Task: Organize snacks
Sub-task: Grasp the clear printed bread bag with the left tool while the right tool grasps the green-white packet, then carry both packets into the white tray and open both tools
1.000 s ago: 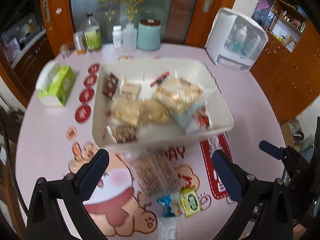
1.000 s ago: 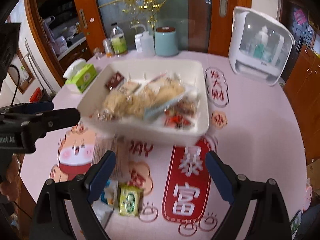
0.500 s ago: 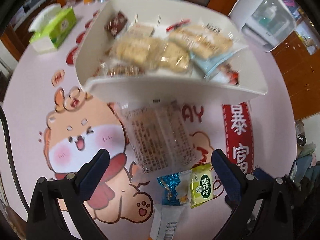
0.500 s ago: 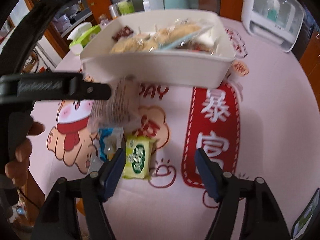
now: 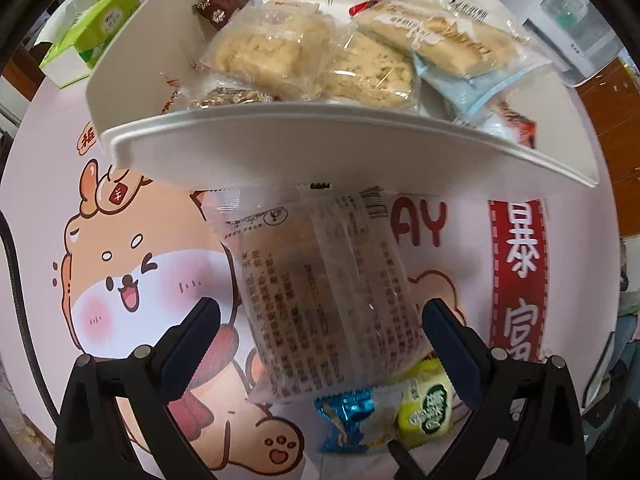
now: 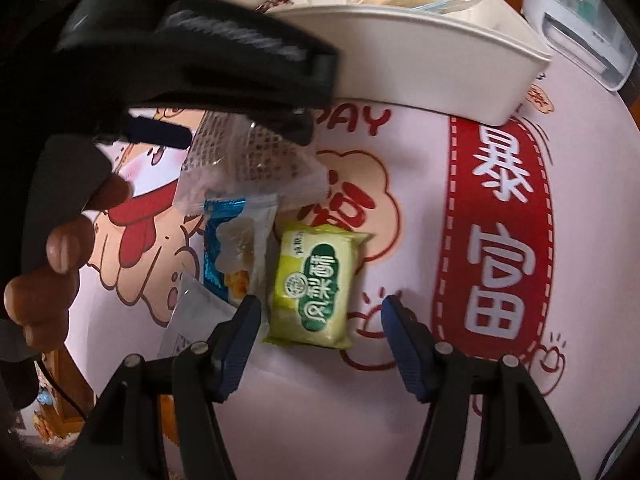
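Both grippers straddle loose snacks on the tabletop for pickup: left gripper, released, spans the clear packet; right gripper, closing (no contact), spans the green packet beside the tray.

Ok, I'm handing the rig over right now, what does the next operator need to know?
Left claw: open, straddling the clear pack, not gripping.
Right claw: open, jaws have just been closing around the green pack, pads not yet on it.
Blue pack lies beside the green one; a white pack sits nearer.
Tray already holds several snacks.
Left: get those four packs into the tray.
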The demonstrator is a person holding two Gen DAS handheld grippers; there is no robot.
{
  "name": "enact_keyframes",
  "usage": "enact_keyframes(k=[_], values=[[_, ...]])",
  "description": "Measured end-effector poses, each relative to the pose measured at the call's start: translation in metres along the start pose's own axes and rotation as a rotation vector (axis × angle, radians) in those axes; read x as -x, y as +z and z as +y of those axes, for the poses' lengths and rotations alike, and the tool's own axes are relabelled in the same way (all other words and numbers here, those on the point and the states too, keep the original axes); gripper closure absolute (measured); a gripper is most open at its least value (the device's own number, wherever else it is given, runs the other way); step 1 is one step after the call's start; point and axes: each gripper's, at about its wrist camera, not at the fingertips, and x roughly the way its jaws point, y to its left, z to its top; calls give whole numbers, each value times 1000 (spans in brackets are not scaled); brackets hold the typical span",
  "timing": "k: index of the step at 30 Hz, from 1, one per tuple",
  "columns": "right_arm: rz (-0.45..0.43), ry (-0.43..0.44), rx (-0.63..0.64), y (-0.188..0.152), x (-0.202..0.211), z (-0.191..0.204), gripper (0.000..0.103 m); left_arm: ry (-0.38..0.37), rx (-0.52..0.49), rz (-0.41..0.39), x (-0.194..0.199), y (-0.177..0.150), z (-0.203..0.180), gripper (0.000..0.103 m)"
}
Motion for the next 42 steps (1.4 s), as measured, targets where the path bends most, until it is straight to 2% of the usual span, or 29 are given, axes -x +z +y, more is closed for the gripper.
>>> enact_keyframes(k=[3,6,12,14,15,16,18,24,28,34,37,42], values=[[-10,-34,29,0,-2,6,52,20,-1,20,-11,4,-3,2],[-26,-50,37,-1,-2,5,65,15,7,42,-21,6,-4,2],[-44,-84,-35,-6,2,-21,66,11,-18,19,-24,7,-2,1],[-45,-96,-63,-7,4,-31,66,5,-32,12,-22,5,-1,3],[-45,-101,-76,-8,5,-35,66,0,-44,1,-20,2,-1,9],[-45,-103,-90,-8,5,-38,66,-8,-63,-16,-17,0,-2,19],[-42,-110,-110,-10,6,-44,66,-24,-78,-23,-10,-14,6,24],[-48,-102,-136,-9,15,-54,66,-16,-75,-42,3,-32,21,27],[-83,-92,-128,-6,33,-50,66,-28,-82,-99,32,-41,27,27],[-172,-66,-114,18,61,-39,66,-29,-108,-233,91,-48,26,27],[-226,-52,-103,34,78,-37,66,-38,-119,-303,123,-43,26,27],[-325,-46,-65,58,116,-30,66,-34,-148,-419,169,-17,24,27]])
